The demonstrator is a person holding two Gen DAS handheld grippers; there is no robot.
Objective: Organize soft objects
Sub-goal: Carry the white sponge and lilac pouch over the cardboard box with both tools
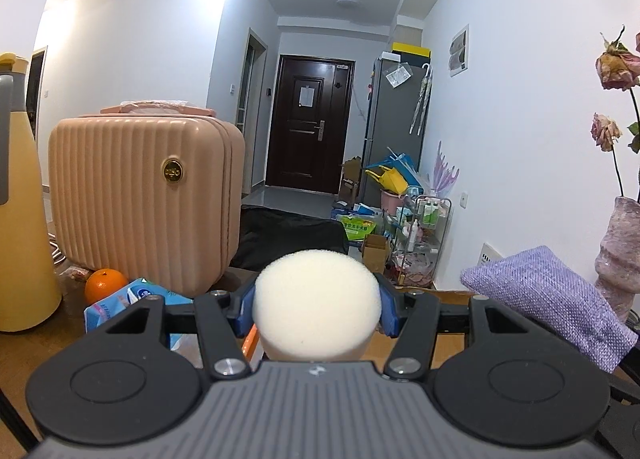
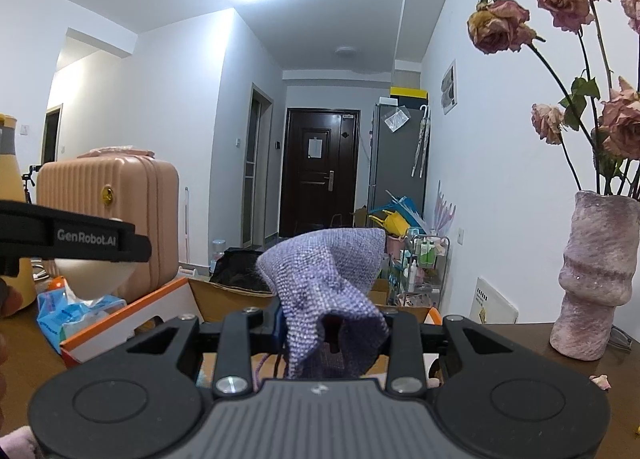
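Note:
My left gripper (image 1: 316, 309) is shut on a cream foam sponge ball (image 1: 316, 303), held above the table between the blue pads. My right gripper (image 2: 334, 325) is shut on a purple woven cloth pouch (image 2: 328, 283), which bunches up above the fingers. The pouch also shows at the right of the left wrist view (image 1: 548, 299). In the right wrist view the left gripper's black finger (image 2: 80, 237) and the sponge ball (image 2: 94, 275) appear at the left, over an open cardboard box with an orange rim (image 2: 132, 307).
A pink ribbed case (image 1: 140, 195) stands on the wooden table at left, with an orange (image 1: 105, 285) and a blue tissue pack (image 1: 136, 299) before it. A yellow bottle (image 1: 20, 219) stands far left. A pink vase of dried roses (image 2: 592, 279) stands at right.

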